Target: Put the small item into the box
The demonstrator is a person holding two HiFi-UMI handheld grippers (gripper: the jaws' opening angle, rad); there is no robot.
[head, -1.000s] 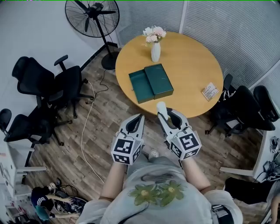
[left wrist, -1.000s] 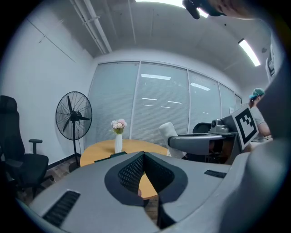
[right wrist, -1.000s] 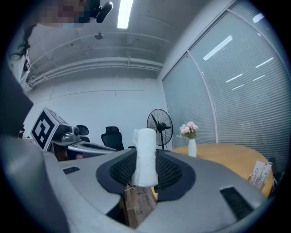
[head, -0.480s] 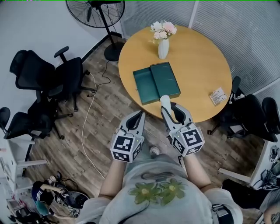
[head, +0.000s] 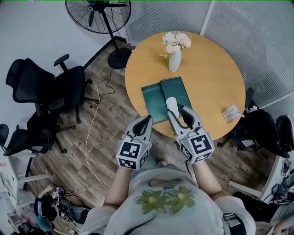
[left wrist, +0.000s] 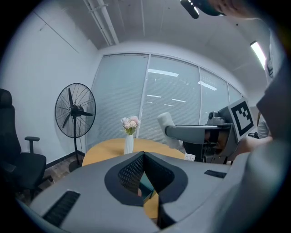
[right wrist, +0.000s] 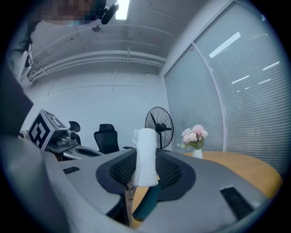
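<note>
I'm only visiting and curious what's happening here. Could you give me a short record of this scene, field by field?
Setting: round wooden table, office chairs, floor fan
On table: open green box, vase of flowers, small packet
Right gripper: shut on white roll
Left gripper: shut, empty
Task state: roll not yet in box

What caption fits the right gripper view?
Right gripper clamps a white roll upright; fan, flowers and table beyond.

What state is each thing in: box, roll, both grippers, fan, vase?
Box: open, laid flat.
Right gripper: shut on roll.
Roll: upright between the jaws.
Left gripper: shut, empty.
Fan: blades look still.
Vase: upright, holding flowers.
</note>
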